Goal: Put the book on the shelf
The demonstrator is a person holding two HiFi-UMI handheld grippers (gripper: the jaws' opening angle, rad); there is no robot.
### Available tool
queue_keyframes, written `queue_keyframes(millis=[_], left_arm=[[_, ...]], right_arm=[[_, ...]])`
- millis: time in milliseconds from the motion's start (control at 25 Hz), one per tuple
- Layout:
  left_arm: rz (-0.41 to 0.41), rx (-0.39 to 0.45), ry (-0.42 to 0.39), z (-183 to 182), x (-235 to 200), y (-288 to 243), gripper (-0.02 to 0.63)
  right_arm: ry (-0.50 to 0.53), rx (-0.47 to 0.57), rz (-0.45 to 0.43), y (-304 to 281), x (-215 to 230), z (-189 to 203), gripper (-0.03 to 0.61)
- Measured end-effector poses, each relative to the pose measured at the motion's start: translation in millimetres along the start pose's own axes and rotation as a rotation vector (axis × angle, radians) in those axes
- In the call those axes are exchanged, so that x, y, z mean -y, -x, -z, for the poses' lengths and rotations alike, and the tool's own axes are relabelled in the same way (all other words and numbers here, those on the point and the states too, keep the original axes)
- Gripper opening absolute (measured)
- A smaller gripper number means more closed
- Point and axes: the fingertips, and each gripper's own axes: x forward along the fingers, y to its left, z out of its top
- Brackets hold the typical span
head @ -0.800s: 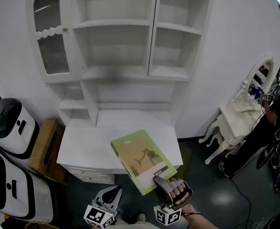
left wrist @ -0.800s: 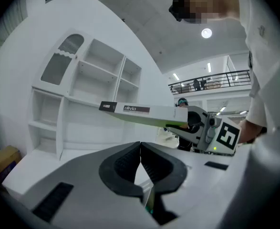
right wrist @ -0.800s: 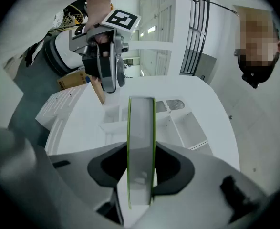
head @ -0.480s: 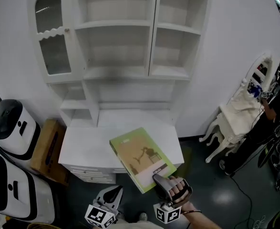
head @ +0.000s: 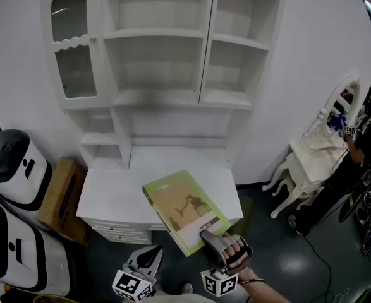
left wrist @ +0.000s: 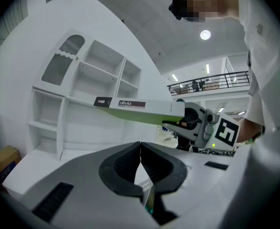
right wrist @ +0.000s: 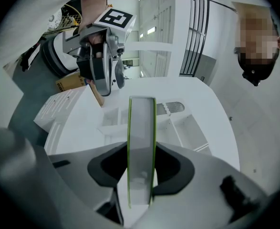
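Right gripper (head: 213,242) is clamping the book (head: 182,207) over the desk (head: 109,194) front edge (left gripper (left wrist: 140,151) jaws together, empty). I'm aiming to lift it level onto the shelf (head: 163,96).

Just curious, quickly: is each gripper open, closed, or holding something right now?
Left gripper: closed, holding nothing.
Right gripper: closed on the book.
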Motion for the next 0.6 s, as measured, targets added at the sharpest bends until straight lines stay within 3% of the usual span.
queue_keyframes(millis=[200,600], left_arm=[[-0.015,-0.011,-0.006,1.4,6.6,-9.2,0.011],[-0.064,-0.006,-0.018,-3.0,28.9,-33.1,0.011]], right_arm=[[0.065,0.009,0.005,-2.7,4.3,12.9,0.150],[0.073,0.057,-0.008,-7.0,5.1,39.2,0.150]])
